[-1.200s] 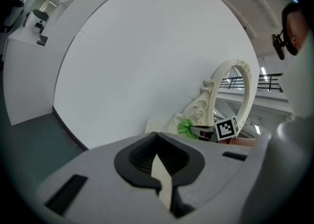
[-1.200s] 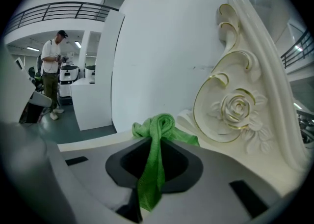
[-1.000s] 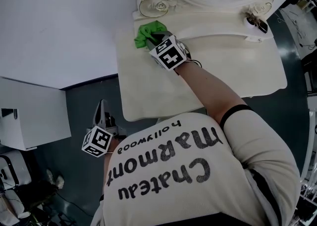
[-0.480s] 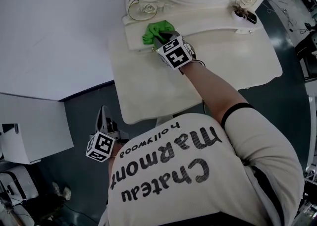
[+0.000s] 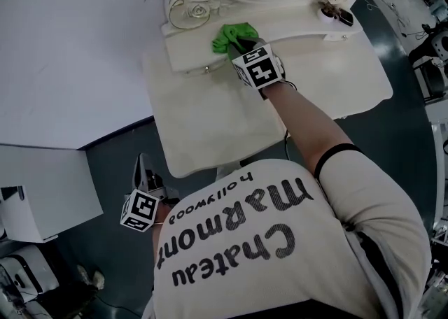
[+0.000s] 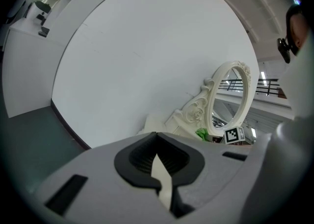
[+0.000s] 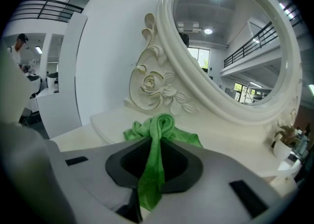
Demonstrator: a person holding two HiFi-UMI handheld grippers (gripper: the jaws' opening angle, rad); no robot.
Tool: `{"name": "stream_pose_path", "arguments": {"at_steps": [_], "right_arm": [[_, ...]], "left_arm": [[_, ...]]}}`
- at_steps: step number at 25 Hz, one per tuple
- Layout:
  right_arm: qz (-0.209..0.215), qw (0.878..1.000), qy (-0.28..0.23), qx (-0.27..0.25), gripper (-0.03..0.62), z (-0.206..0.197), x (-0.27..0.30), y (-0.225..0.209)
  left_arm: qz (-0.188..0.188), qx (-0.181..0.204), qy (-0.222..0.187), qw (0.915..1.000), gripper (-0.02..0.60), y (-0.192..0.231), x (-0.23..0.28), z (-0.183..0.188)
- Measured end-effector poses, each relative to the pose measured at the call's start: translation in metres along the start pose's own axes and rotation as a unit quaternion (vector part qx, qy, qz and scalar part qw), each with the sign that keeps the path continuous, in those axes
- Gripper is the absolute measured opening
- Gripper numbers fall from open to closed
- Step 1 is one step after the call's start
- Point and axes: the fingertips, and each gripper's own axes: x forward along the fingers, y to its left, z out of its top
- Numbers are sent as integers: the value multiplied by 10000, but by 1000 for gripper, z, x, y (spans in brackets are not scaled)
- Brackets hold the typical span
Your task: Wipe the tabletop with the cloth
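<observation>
Cream tabletop (image 5: 203,125); green cloth (image 5: 234,34) on raised back shelf (image 5: 187,55), beside mirror (image 5: 185,10).

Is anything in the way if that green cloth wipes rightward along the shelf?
Only a small potted plant at the shelf's far end. Between it and the green cloth, clamped in the right gripper, the shelf looks bare.

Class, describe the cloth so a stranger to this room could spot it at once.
Find the oval mirror in its carved cream frame on the dressing table. On the shelf at its foot, the right gripper pinches a bunched cloth: bright green, while everything beside it is cream.
</observation>
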Motion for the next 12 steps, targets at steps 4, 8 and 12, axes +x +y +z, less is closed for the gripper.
{"name": "stream_pose_path", "arguments": {"at_steps": [4, 8, 12], "right_arm": [[-117, 9999, 1, 76, 69, -4, -3, -17], [-246, 9995, -11, 188, 69, -8, -9, -32], [-364, 9989, -36, 280, 69, -13, -14, -48]], "left_arm": [[-49, 31, 16, 10000, 8, -4, 9, 2], [-78, 57, 79, 9999, 8, -7, 14, -1], [-80, 64, 135, 9999, 8, -11, 18, -4]]}}
